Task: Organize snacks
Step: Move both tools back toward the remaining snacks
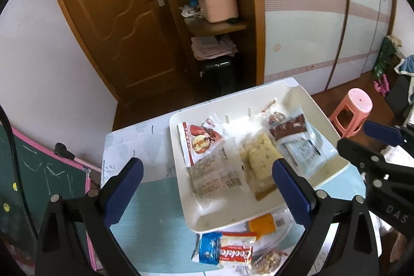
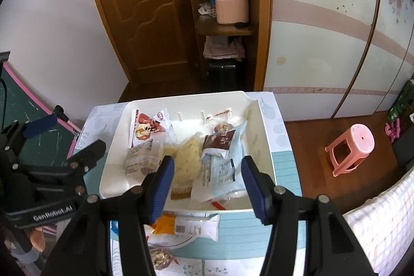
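Left gripper: jaws spread wide, nothing between the blue pads, held above the near-left part of the white tray. Right gripper: jaws partly apart and empty, poised over the tray's near edge, with no pad touching a packet. Inside the tray, four snack packets lie side by side: a red-and-white packet at the left, a pale yellow cracker packet in the middle, a brown-and-light-blue packet at the right, and a clear packet with red print behind it toward the far wall. On the table just in front of the tray lie loose snacks: an orange-and-white packet touching the tray's near rim, a "Cookies" packet, a small blue packet touching its left side, and a clear bag of nuts, partly hidden. Beyond the table stand a brown wooden door and a pink stool on the floor to the right.
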`<action>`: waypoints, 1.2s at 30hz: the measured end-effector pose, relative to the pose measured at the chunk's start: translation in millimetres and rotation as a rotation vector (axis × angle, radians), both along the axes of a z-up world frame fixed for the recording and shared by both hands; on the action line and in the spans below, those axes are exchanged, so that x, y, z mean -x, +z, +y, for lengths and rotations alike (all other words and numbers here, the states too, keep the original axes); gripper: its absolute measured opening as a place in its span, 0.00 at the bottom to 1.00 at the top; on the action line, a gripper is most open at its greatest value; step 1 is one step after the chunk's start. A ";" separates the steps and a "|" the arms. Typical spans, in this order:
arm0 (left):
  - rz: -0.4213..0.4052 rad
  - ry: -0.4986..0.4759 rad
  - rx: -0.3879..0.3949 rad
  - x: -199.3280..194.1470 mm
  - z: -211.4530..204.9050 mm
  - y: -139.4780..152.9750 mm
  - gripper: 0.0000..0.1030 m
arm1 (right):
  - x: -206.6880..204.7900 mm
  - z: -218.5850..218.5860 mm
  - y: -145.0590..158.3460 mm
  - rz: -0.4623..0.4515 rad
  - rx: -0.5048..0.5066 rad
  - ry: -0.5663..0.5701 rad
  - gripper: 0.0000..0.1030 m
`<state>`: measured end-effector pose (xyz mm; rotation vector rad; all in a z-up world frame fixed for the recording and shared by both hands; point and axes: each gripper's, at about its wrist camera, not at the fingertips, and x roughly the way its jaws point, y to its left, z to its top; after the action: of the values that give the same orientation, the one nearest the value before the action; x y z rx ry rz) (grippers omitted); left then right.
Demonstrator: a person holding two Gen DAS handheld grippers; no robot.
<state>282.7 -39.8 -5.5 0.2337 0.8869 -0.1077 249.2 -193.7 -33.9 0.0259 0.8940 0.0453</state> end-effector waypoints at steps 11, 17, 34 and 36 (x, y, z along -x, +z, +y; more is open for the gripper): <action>-0.002 -0.071 0.015 49.1 20.8 -2.6 0.97 | 38.3 17.8 -4.7 -0.003 0.004 0.048 0.53; 0.049 -0.094 0.061 76.0 48.3 -24.0 0.97 | 64.0 35.7 -33.2 0.027 0.003 0.096 0.58; 0.191 -0.067 0.134 137.0 98.3 -137.3 0.96 | 114.3 52.7 -143.9 0.137 -0.034 0.155 0.63; 0.203 -0.063 0.124 135.6 97.8 -147.8 0.96 | 112.7 55.5 -156.2 0.156 -0.049 0.158 0.63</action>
<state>147.1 58.0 -153.2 0.1360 1.0712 -0.2479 136.4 -138.2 -190.1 0.0049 1.0494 0.2151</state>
